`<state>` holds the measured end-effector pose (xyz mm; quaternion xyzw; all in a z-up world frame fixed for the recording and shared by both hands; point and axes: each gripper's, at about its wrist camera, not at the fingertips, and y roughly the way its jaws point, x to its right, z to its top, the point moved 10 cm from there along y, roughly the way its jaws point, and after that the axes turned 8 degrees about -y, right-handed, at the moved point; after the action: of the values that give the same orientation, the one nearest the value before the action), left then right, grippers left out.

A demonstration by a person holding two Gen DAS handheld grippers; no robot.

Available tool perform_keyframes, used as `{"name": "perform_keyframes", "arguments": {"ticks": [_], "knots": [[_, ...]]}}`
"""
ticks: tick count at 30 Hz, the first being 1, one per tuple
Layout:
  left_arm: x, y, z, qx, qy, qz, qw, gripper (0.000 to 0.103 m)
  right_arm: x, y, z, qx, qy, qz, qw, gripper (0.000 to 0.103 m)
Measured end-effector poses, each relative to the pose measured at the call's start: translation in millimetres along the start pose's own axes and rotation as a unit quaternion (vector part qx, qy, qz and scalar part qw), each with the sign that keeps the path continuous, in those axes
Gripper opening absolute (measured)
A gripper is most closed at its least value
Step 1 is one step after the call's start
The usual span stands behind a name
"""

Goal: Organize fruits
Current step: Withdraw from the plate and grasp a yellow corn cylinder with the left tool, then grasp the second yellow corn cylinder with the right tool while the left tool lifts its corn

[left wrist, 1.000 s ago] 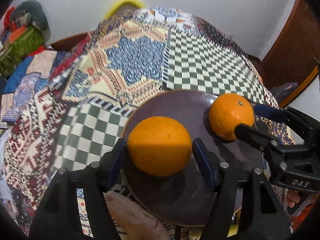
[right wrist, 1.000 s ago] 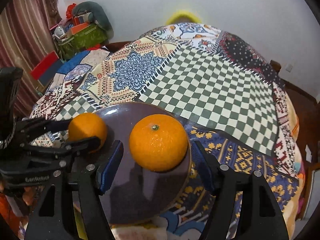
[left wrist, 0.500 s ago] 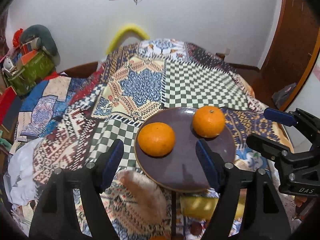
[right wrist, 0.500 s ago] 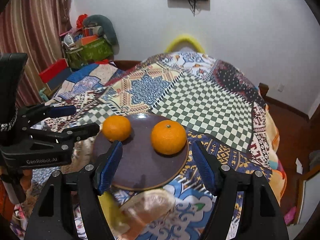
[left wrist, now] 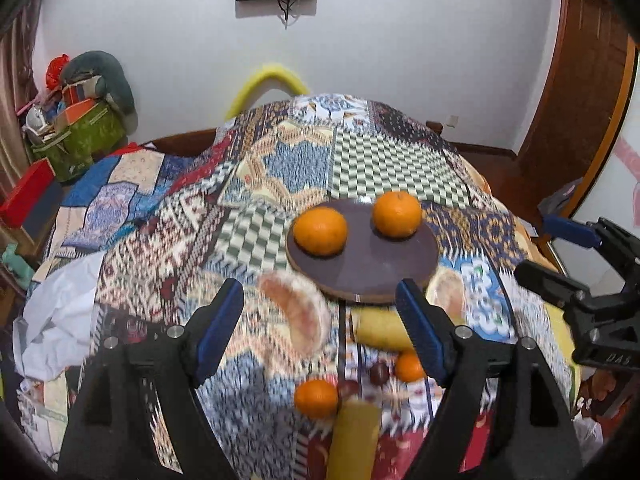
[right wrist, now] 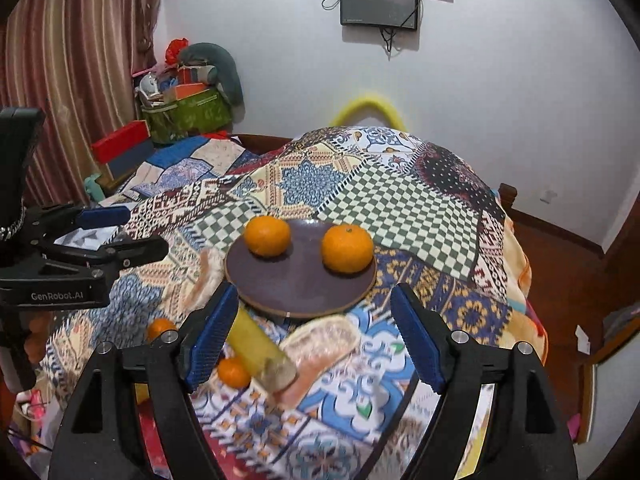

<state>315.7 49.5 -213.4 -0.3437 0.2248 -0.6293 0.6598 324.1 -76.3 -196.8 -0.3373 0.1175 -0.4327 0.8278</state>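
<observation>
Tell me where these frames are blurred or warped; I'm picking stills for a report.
Left wrist view: the two oranges on the plate are fairly sharp, while the near fruit, like the pomelo wedge, is motion-smeared. Right wrist view: the banana is smeared too. Both views: fisheye bulges the quilt, with dark corners.

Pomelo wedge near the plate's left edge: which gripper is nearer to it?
Left. The pomelo wedge lies just ahead of the open left gripper; the open right gripper sits farther right, nearer the plate.
</observation>
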Motion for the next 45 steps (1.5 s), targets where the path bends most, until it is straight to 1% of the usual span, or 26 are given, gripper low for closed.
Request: {"name": "perform_keyframes", "arguments": {"ticks": [6,12,17,20,22,24,26,27,28,33,41,43,45], "knots": [[-1,-1,-45,-0.029,0.001,0.004,0.9996,0.078,-15,-9,-24,-0.009,-0.002,0.003,1.000,0.076],[1,9,-87,-0.065,-0.007,-0.004,0.9978,0.078,-29,-8,-47,-0.024,-0.006,0.006,1.000,0.076],[1,21,-117,-0.098,-0.008,-0.012,0.9950,0.070,-36,-1,-63,-0.039,-0.004,0.012,0.999,0.076],[2,28,-128,-0.112,-0.007,-0.014,0.9935,0.062,-35,7,-69,-0.048,0.005,0.021,0.999,0.076],[3,33,-133,-0.119,-0.007,-0.016,0.9928,0.056,-34,10,-71,-0.050,0.009,0.024,0.998,0.076],[4,36,-136,-0.123,-0.009,-0.019,0.9921,0.051,-34,13,-72,-0.051,0.007,0.023,0.998,0.073],[5,36,-138,-0.116,-0.007,-0.020,0.9930,0.049,-34,17,-72,-0.054,0.003,0.023,0.998,0.071],[5,36,-138,-0.114,-0.006,-0.023,0.9931,0.043,-34,20,-72,-0.056,0.002,0.025,0.998,0.068],[7,35,-137,-0.114,-0.008,-0.032,0.9929,0.040,-34,24,-72,-0.059,0.002,0.028,0.998,0.066],[5,32,-136,-0.115,-0.015,-0.038,0.9925,0.039,-35,40,-69,-0.067,0.001,0.042,0.997,0.056],[-7,2,-117,-0.079,-0.033,-0.047,0.9953,0.037,-39,66,-67,-0.083,-0.007,0.057,0.995,0.054],[-14,-4,-114,-0.072,-0.038,-0.044,0.9957,0.037,-45,68,-69,-0.087,-0.004,0.082,0.993,0.044],[-22,-8,-111,-0.068,-0.048,-0.041,0.9957,0.037,-47,67,-69,-0.085,-0.006,0.077,0.993,0.044]]}}
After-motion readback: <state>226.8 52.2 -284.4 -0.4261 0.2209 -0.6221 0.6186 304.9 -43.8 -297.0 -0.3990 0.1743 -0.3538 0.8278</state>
